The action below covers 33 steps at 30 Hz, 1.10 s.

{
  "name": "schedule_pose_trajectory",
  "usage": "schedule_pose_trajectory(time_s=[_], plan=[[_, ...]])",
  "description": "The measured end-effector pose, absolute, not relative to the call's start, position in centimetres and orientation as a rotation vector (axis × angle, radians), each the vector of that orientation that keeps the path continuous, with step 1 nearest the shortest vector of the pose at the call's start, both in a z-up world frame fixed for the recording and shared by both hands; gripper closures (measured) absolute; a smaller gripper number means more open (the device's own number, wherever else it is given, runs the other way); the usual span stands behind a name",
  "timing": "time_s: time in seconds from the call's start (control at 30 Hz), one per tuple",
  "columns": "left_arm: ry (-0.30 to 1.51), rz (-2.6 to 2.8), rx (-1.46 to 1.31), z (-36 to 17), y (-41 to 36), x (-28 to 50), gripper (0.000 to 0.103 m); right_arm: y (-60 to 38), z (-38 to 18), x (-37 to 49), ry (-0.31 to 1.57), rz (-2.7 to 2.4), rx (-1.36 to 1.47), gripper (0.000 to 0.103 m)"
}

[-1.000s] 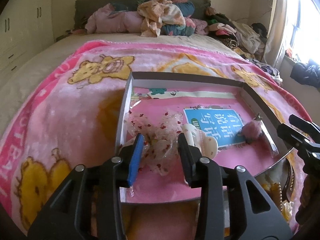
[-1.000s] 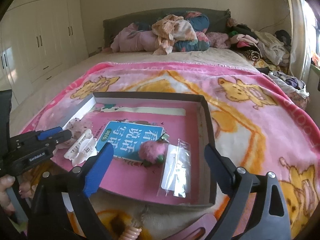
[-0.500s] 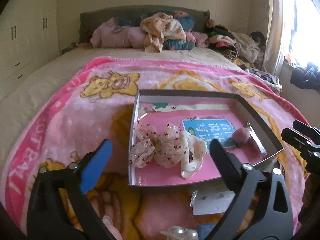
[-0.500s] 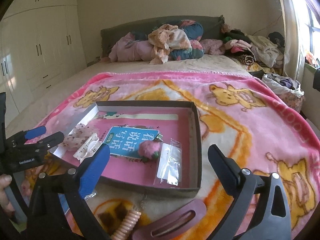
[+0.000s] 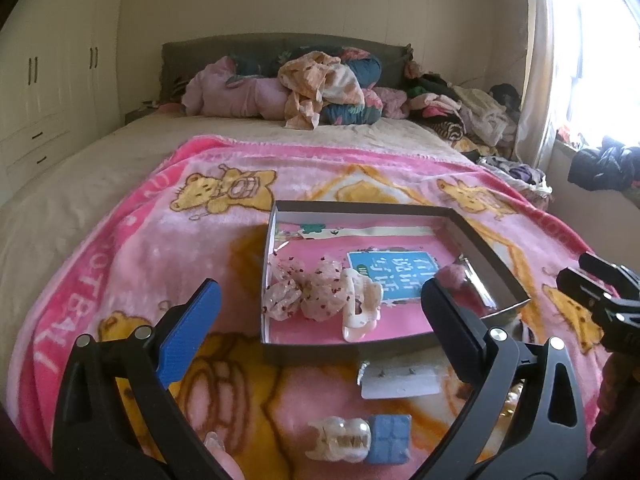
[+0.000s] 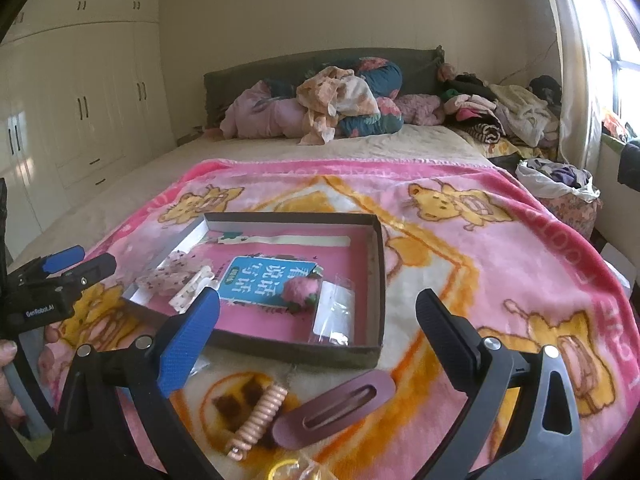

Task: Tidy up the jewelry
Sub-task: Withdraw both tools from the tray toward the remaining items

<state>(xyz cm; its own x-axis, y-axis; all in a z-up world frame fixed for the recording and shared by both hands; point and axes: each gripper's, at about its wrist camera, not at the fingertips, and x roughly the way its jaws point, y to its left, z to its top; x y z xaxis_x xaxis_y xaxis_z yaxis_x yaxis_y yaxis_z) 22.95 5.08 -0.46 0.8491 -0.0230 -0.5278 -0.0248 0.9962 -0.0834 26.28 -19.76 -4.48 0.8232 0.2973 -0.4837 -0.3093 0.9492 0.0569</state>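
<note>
Your left tool (image 5: pixel 320 328) stands spread wide with nothing between its pads; its jaws have just been opening, and the sheer scrunchie (image 5: pixel 306 294) and white claw clip (image 5: pixel 358 306) lie free in the near-left corner of the box (image 5: pixel 352 348). Your right tool (image 6: pixel 318 328) is spread wide too and carries nothing. What is left for you lies on the blanket (image 5: pixel 120 248), nearer you than the box. Under the left tool sit a clear claw clip (image 5: pixel 340 438) touching a small blue square (image 5: pixel 388 438), with an earring card (image 5: pixel 400 380) between them and the box wall. Under the right tool lie a coil tie (image 6: pixel 260 414) and, just beside it, a mauve snap clip (image 6: pixel 336 410). All of it looks light. The claw clip is probably hard, slick plastic that can skate out of a pinch, so take it across its body, not by the teeth. The card is thin and flat on soft pile; catch an edge. The coil will likely squash and spring, so pinch it across the middle. The snap clip is stiff and low; grip its long sides and press down gently, because the blanket gives.
</note>
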Motion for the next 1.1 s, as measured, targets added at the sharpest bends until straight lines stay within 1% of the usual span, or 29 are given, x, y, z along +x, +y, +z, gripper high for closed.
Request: schedule_pose_trajectory(time_s=[0.4, 1.1], plan=[[0.551, -0.043, -0.081, -0.6, 4.0, 20.1, 0.012, -20.8, -5.5, 23.1, 0.531, 0.321, -0.014, 0.007], [0.616, -0.08, -0.021, -3.8, 2.6, 16.9, 0.012, -21.2, -9.5, 18.9, 0.614, 0.317, -0.017, 0.007]])
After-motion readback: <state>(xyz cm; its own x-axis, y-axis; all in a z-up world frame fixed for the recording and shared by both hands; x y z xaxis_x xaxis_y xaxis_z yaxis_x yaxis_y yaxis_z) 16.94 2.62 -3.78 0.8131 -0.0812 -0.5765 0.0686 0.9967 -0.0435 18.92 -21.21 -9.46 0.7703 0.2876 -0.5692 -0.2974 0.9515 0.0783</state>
